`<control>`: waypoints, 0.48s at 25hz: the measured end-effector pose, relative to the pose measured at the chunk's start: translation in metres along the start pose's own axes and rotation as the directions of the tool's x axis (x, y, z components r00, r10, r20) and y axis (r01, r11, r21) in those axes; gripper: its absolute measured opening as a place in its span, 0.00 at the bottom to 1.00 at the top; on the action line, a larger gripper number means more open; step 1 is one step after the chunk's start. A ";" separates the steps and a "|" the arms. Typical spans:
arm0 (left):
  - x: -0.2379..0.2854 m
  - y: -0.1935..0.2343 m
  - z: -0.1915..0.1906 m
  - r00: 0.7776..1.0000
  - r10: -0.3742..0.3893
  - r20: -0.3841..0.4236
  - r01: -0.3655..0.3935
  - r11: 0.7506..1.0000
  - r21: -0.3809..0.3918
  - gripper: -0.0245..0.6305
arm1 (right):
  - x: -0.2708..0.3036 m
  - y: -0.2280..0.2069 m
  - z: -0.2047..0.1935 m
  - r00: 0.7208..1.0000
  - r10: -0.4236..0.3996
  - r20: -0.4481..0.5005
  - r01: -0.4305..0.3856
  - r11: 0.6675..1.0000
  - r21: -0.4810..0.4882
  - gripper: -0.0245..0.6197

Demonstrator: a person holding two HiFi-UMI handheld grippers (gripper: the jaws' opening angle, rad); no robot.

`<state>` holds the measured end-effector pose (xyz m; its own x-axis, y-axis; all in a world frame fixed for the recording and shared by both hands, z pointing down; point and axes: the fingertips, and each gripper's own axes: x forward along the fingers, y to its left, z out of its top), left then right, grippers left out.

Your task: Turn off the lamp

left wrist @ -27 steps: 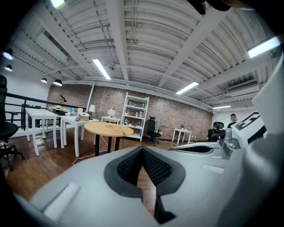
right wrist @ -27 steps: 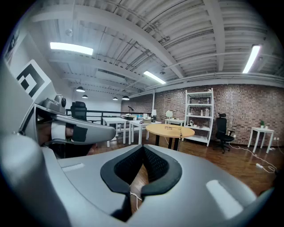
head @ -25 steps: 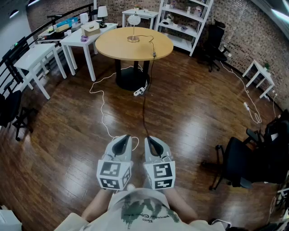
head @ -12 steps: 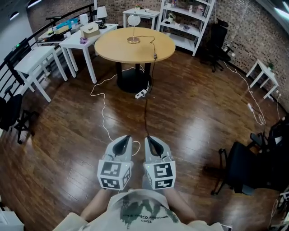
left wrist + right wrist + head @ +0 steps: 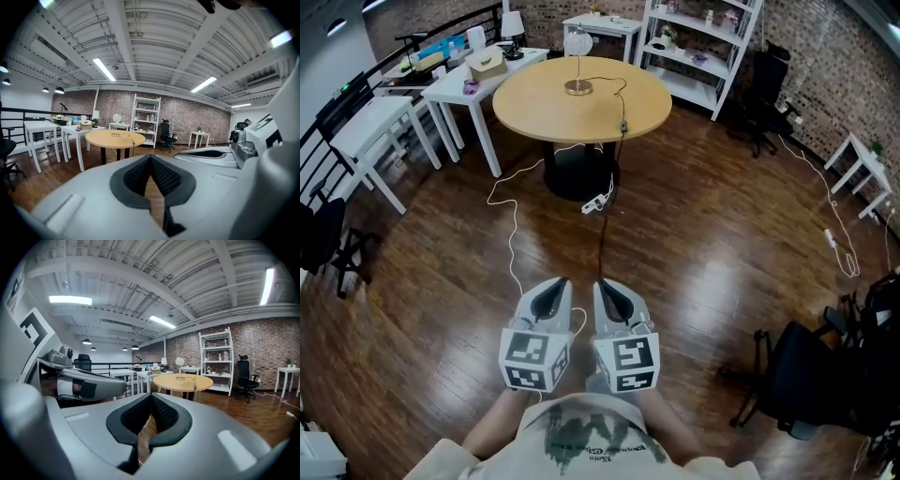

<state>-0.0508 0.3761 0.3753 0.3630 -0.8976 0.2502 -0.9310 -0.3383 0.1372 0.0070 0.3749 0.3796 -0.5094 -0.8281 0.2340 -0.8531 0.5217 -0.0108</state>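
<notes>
The lamp (image 5: 577, 42), a white globe on a thin brass stem and round base, stands on the far side of the round wooden table (image 5: 534, 98). Its black cord runs over the table edge with a small inline switch (image 5: 623, 124) and drops to the floor. Both grippers are held low and close to my body, far from the table: the left gripper (image 5: 559, 283) and the right gripper (image 5: 599, 284) side by side, each shut with nothing between the jaws. The left gripper view shows the lamp (image 5: 116, 119) small and distant, as does the right gripper view, lamp (image 5: 179, 363).
White side tables (image 5: 459, 82) stand left of the round table and a white shelf unit (image 5: 698, 52) stands behind it. A power strip (image 5: 594, 202) and white cables (image 5: 512, 234) lie on the wooden floor ahead. Black office chairs (image 5: 811, 375) stand at right; a railing runs along the left.
The table and lamp have drawn a little nearer and lower in the head view as I move forward. Both grippers stay shut and side by side.
</notes>
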 end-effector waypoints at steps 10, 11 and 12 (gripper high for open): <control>0.097 -0.007 0.021 0.998 0.055 -0.021 -0.055 0.998 -0.011 0.03 | 0.054 -0.084 0.014 0.998 0.059 -0.002 -0.059 0.998 0.008 0.04; 0.105 -0.007 0.023 0.998 0.061 -0.020 -0.061 0.998 -0.011 0.03 | 0.057 -0.092 0.015 0.998 0.063 0.001 -0.063 0.998 0.010 0.04; 0.112 -0.007 0.025 0.997 0.069 -0.019 -0.069 0.998 -0.011 0.03 | 0.061 -0.099 0.017 0.998 0.068 0.004 -0.068 0.998 0.012 0.04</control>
<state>-0.0048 0.2707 0.3781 0.2990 -0.9132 0.2768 -0.9533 -0.2727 0.1299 0.0583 0.2693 0.3784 -0.5668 -0.7915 0.2284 -0.8177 0.5744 -0.0384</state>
